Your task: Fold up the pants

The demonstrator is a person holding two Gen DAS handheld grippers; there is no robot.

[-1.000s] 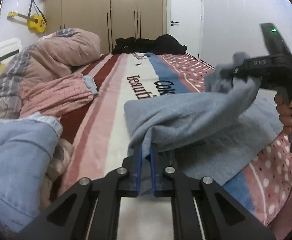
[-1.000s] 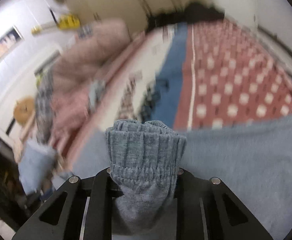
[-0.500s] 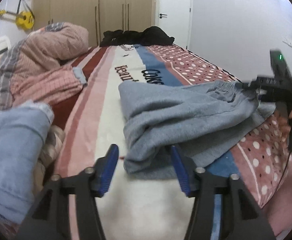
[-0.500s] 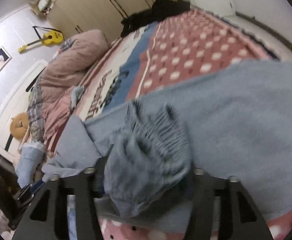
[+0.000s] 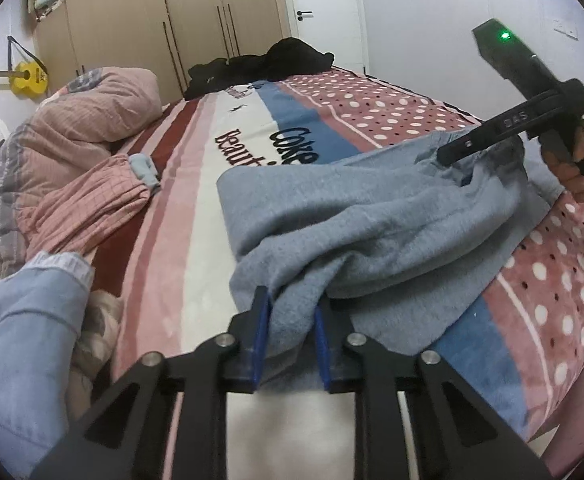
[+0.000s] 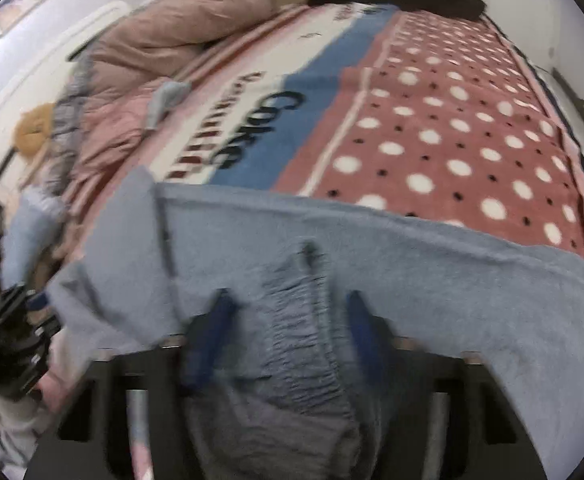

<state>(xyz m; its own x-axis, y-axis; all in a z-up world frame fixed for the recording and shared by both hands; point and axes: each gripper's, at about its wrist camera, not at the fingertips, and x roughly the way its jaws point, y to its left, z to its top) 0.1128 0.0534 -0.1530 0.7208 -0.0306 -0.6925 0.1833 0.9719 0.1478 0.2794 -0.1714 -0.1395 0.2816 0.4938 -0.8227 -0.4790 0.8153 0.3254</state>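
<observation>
Grey-blue fleece pants (image 5: pixel 372 216) lie folded across the patterned bed cover (image 5: pixel 227 184). In the left wrist view my left gripper (image 5: pixel 289 312) has its blue pads close around a bunched fold at the pants' near edge. The right gripper (image 5: pixel 504 128) reaches over the far end of the pants. In the right wrist view my right gripper (image 6: pixel 287 320) is open, its blue pads on either side of the ribbed waistband (image 6: pixel 292 312), which lies loose between them. The view is blurred.
A pink quilt (image 5: pixel 83 140) is heaped at the left of the bed. Black clothes (image 5: pixel 267 64) lie at its far end, before wardrobes and a white door. Light-blue denim (image 5: pixel 19 336) lies at the near left. The left gripper shows in the right wrist view (image 6: pixel 19 332).
My left gripper opened half a second ago and has now closed again on a fold of the pants. My right gripper let go of the waistband, which now lies on the bed.
</observation>
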